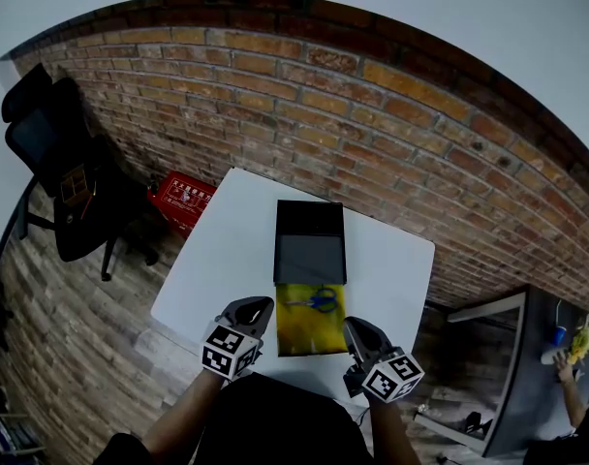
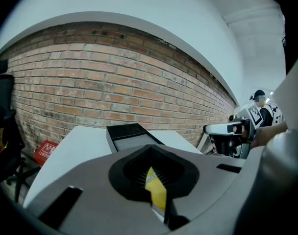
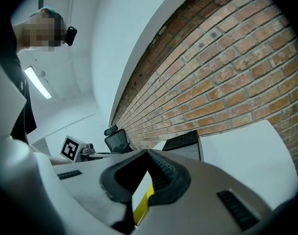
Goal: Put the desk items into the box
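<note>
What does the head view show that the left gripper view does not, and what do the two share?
Only the head view: blue scissors lying on the yellow folder, and the folder's whole outline in front of the black box. Only the left gripper view: the left tool seen close, its jaws shut on the folder's edge. Both: the box, the white table, the brick wall, the red crate and the right tool.

table (image 1: 217, 260): box (image 1: 310, 242) at far middle | folder (image 1: 304, 333) just before box — scissors (image 1: 316, 301) on it | crate (image 1: 183, 201) on floor left of table — chair (image 1: 67, 182) further left
</note>
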`<state>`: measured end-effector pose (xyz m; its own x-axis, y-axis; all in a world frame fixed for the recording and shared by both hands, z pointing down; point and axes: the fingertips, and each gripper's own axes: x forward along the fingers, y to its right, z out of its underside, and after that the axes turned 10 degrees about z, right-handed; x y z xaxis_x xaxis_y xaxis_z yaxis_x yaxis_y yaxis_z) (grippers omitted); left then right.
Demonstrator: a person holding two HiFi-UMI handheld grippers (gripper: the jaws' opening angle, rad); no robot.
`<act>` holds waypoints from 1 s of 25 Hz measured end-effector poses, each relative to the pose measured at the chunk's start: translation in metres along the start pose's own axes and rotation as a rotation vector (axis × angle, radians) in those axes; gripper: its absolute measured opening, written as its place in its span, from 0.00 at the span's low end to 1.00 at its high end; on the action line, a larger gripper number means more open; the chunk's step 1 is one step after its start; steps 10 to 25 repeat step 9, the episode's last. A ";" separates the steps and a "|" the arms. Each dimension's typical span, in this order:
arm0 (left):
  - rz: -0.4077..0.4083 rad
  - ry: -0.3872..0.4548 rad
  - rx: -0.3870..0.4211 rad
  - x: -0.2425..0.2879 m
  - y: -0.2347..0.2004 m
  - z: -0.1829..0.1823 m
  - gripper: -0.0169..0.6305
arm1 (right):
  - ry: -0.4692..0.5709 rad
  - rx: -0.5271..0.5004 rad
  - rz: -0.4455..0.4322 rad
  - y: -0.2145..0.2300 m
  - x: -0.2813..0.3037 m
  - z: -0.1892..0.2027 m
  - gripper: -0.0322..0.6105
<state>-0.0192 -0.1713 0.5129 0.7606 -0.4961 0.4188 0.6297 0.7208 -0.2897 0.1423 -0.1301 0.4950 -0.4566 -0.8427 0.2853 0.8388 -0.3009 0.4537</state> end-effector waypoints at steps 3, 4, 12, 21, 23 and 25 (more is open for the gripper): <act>0.003 -0.007 0.000 -0.001 -0.001 0.002 0.05 | 0.003 -0.003 0.005 -0.001 0.000 0.000 0.08; 0.004 -0.006 0.001 -0.001 -0.001 0.002 0.05 | 0.002 -0.003 0.007 -0.001 0.000 0.000 0.08; 0.005 0.011 0.000 -0.001 -0.005 0.000 0.05 | 0.000 -0.003 0.014 0.000 0.003 0.001 0.08; 0.005 0.011 0.000 -0.001 -0.005 0.000 0.05 | 0.000 -0.003 0.014 0.000 0.003 0.001 0.08; 0.005 0.011 0.000 -0.001 -0.005 0.000 0.05 | 0.000 -0.003 0.014 0.000 0.003 0.001 0.08; 0.005 0.011 0.000 -0.001 -0.005 0.000 0.05 | 0.000 -0.003 0.014 0.000 0.003 0.001 0.08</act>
